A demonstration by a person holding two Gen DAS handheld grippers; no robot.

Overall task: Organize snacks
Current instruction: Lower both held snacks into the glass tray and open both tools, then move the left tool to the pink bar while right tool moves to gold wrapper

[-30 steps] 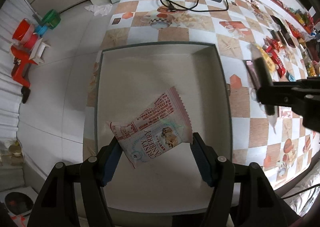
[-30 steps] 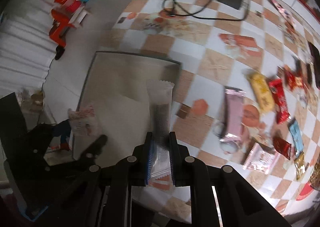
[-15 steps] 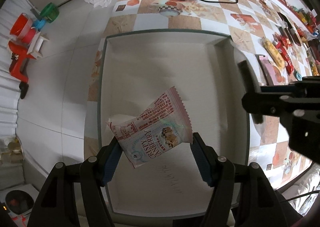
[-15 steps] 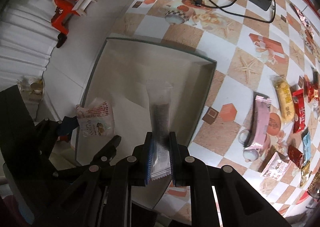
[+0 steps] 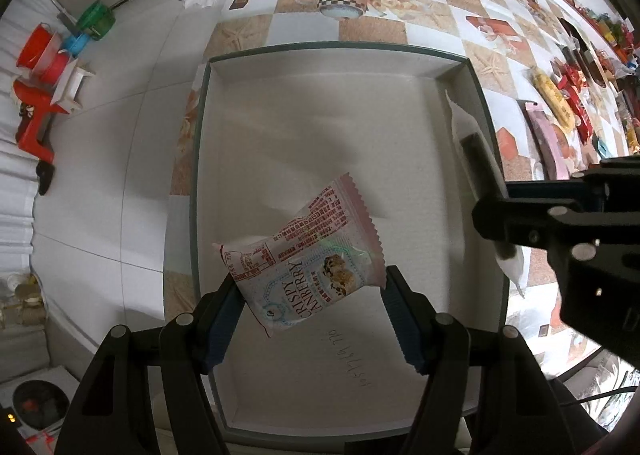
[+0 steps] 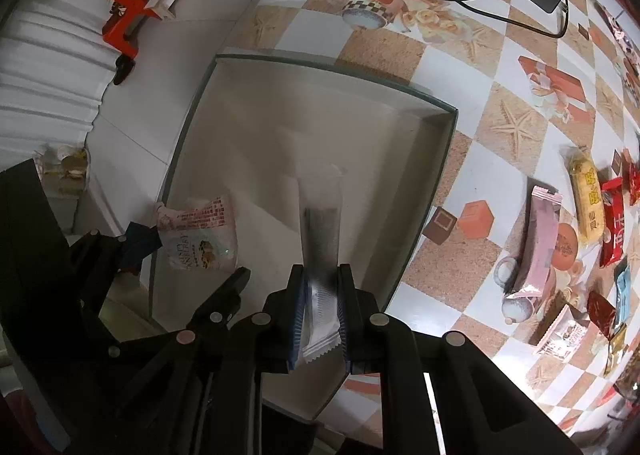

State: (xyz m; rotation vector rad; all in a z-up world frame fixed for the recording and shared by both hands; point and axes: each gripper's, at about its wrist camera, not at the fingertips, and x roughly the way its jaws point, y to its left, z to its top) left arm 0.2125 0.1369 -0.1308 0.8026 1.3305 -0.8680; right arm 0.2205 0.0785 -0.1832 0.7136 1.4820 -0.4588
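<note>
Left tongs (image 5: 308,291) hold the Crispy Cranberry packet (image 5: 304,267) by its sides over the white box (image 5: 320,55), lower centre of frame. Right tongs (image 6: 320,311) clamp a clear-wrapped dark bar (image 6: 320,231) above the box's right part. Lower each near the floor before releasing, apart from one another.

Both views down over box (image 5: 332,51)

A pink and pale-blue cranberry crisp packet (image 5: 308,259), printed "CRISPY CRANBERRY", hangs tilted above the floor of a shallow white box (image 5: 320,55), near its left wall. A long clear sachet (image 6: 322,223) with a dark bar inside points out over the box's right half, its crimped end upward. More wrapped snacks (image 6: 588,207) lie scattered on the checked tablecloth to the right
</note>
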